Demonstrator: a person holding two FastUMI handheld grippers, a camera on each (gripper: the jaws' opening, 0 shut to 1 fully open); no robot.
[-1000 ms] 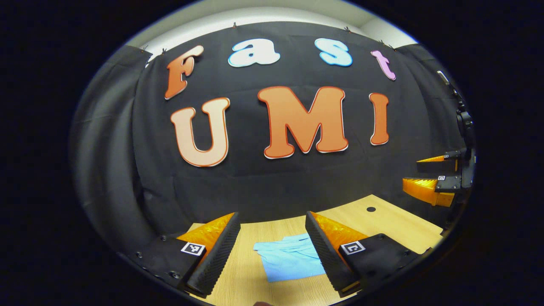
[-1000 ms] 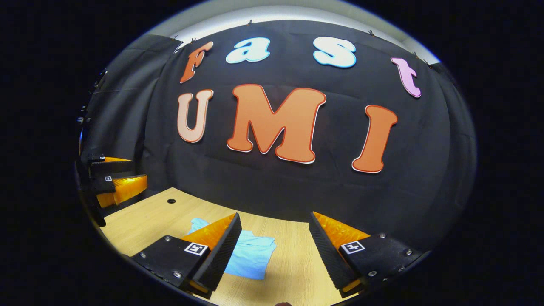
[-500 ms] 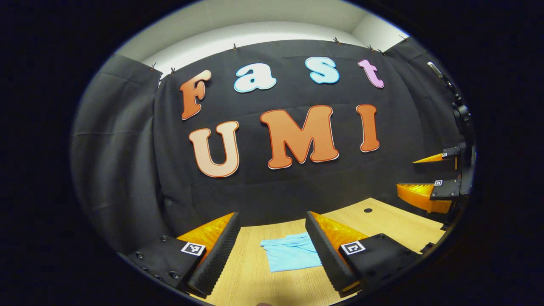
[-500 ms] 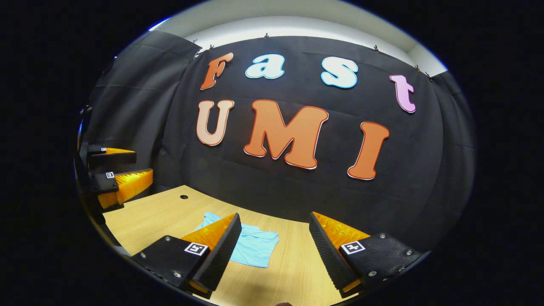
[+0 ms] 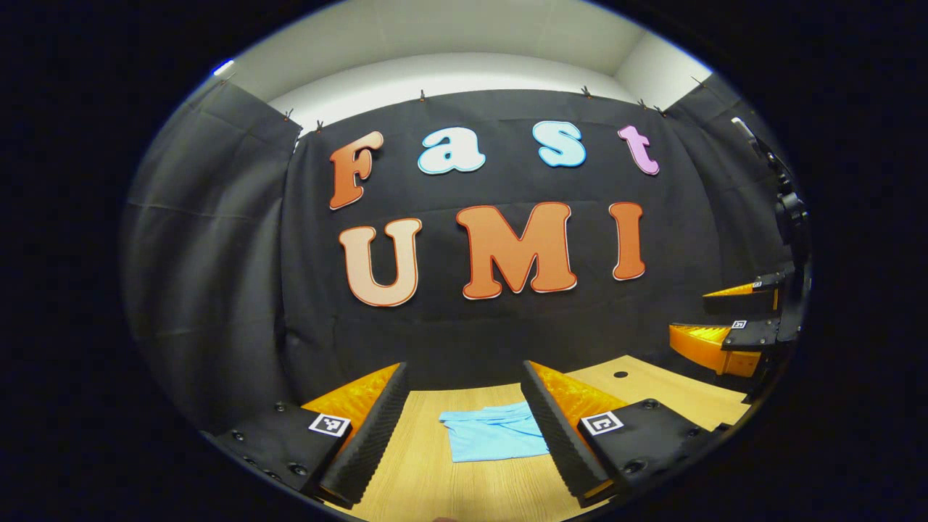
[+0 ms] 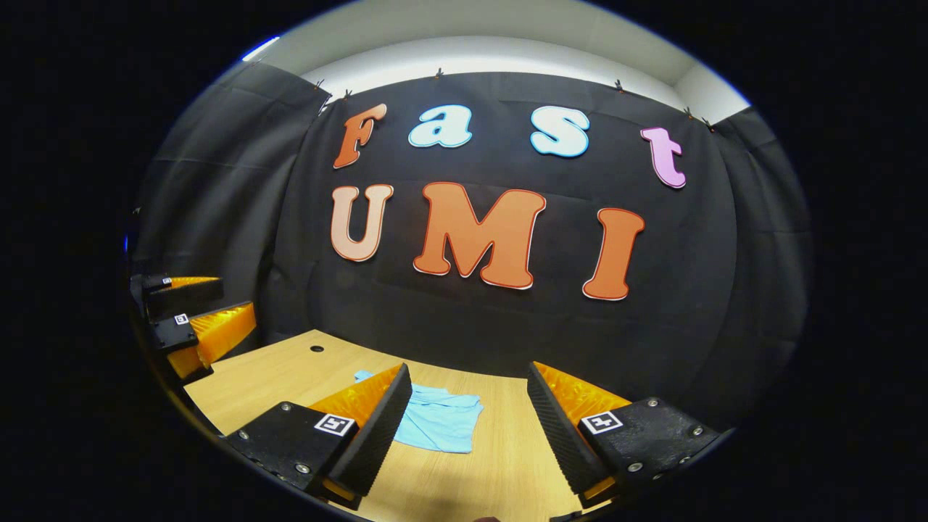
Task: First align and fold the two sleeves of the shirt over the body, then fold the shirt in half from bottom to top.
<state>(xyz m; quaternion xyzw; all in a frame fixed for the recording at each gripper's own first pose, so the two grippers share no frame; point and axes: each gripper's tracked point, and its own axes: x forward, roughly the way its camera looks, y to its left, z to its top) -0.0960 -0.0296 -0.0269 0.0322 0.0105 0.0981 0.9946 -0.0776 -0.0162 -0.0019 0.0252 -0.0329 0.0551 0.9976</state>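
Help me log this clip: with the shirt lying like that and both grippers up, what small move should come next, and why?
Probably none beyond resting both grippers away. The shirt lies on the table as a compact folded rectangle, no sleeve sticking out. The left gripper and right gripper are open, holding nothing, above the table.

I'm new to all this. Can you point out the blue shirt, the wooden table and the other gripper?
blue shirt [image 5: 493,438], left gripper view, its flat middle.
wooden table [image 6: 500,464], right gripper view, bare top.
right gripper [image 5: 714,319], left gripper view, between its fingertips.
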